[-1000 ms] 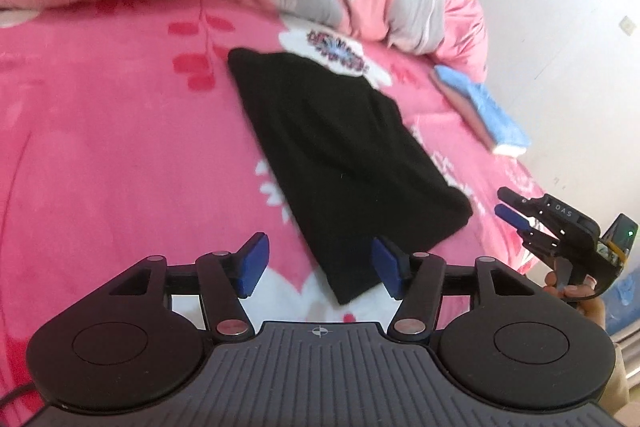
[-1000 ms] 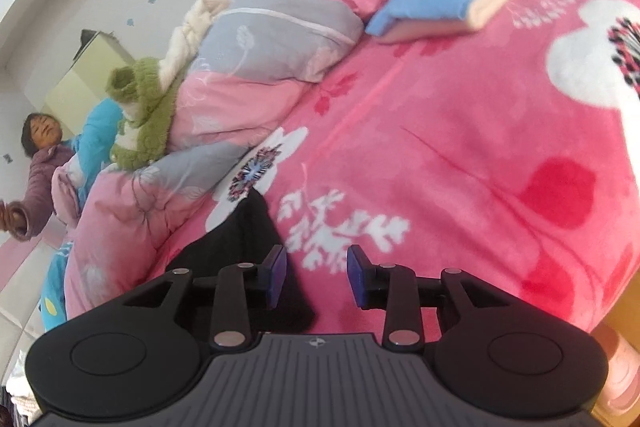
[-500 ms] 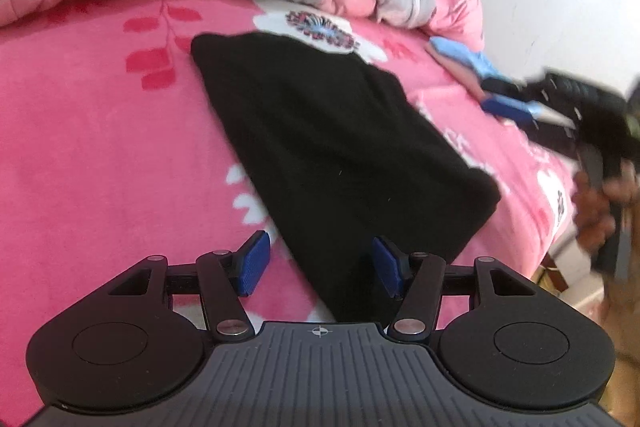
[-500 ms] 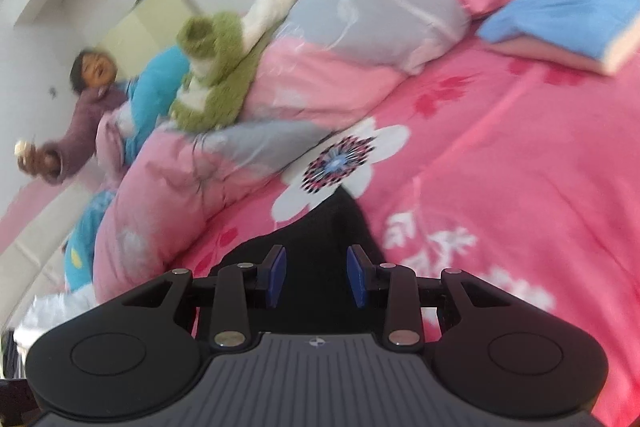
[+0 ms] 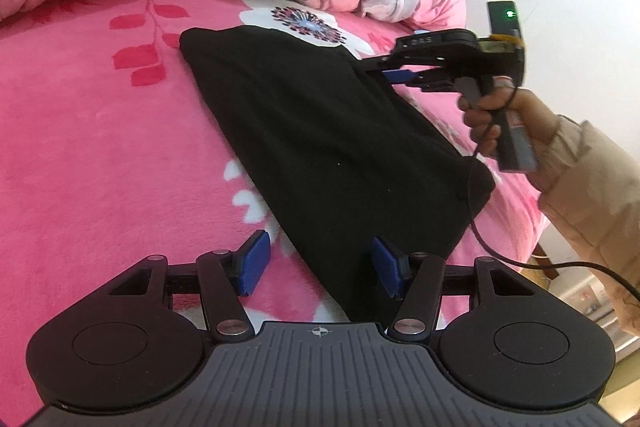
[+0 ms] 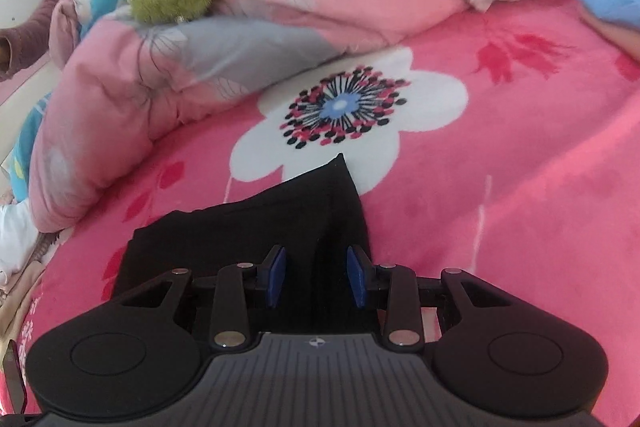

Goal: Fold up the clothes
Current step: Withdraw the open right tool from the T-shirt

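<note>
Both claws stand open with nothing gripped: the left gripper [image 5: 318, 265] has its blue pads wide apart over the near end of the one black garment [image 5: 328, 147], and the right gripper [image 6: 316, 277] holds a narrower gap over that garment's far corner [image 6: 336, 195]. One person's hand [image 5: 496, 123] holds the right gripper. Lying flat on the pink bedspread [image 5: 88, 147], the garment's long axis runs forward from the left gripper and slants left.
</note>
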